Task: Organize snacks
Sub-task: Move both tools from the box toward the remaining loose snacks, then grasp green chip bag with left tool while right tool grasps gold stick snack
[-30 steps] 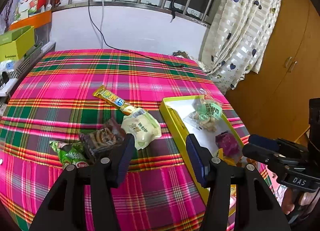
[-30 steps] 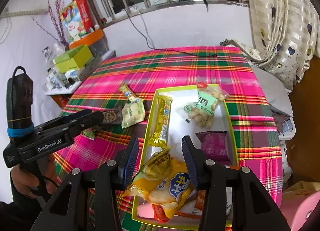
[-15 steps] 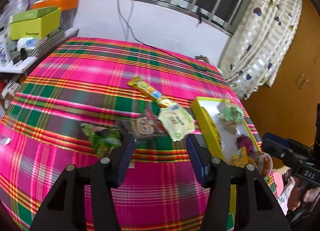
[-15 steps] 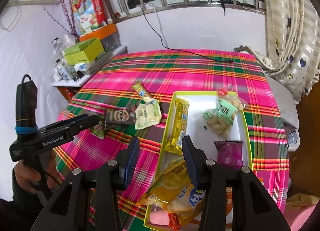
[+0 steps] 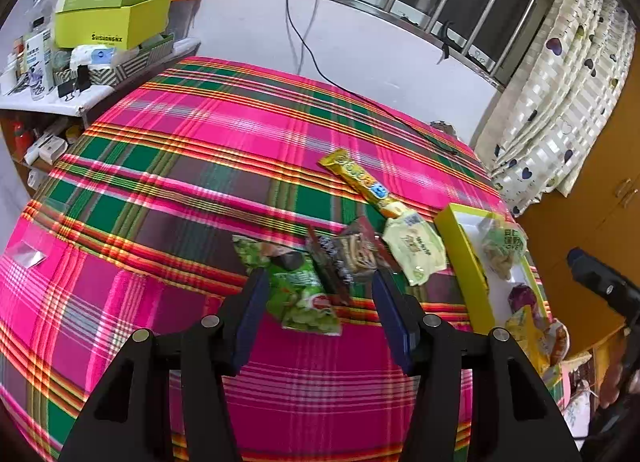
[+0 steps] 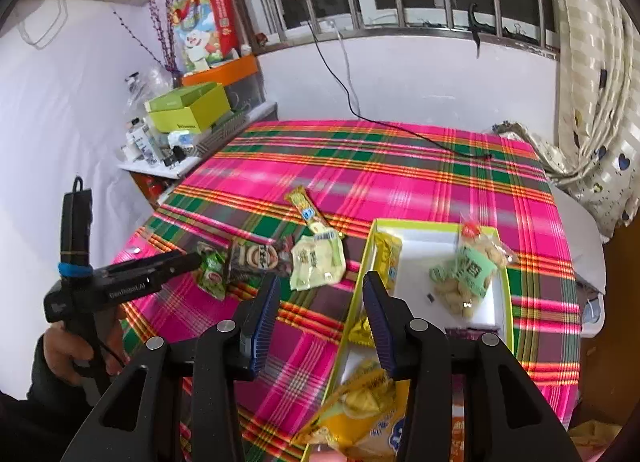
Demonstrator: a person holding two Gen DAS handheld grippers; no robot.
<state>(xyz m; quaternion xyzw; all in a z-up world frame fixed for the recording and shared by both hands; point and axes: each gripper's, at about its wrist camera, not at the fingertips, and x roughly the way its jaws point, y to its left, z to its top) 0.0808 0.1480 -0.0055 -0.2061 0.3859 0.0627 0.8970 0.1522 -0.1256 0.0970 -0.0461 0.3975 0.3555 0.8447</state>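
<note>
On the plaid tablecloth lie a green snack bag (image 5: pixel 300 290), a dark brown biscuit pack (image 5: pixel 352 254), a pale green pouch (image 5: pixel 416 250) and a long yellow bar (image 5: pixel 364 182). My left gripper (image 5: pixel 320 302) is open, its jaws on either side of the green bag and just above it. A yellow-rimmed tray (image 6: pixel 502 290) at the right holds several snacks, among them a peanut bag (image 6: pixel 468 274) and a yellow chip bag (image 6: pixel 360 418). My right gripper (image 6: pixel 320 302) is open and empty above the tray's left rim. The left gripper also shows in the right wrist view (image 6: pixel 188 262).
A side shelf (image 5: pixel 48 94) with a lime-green box (image 5: pixel 112 22) and bottles stands beyond the table's left edge. A black cable (image 5: pixel 360 98) runs across the far tablecloth. Curtains (image 5: pixel 560 102) and a wooden cabinet (image 5: pixel 608 202) are to the right.
My left gripper has swung left from the tray towards the loose snacks and now straddles the green bag. My right gripper has drawn back and left off the chip bag, which lies in the tray.
</note>
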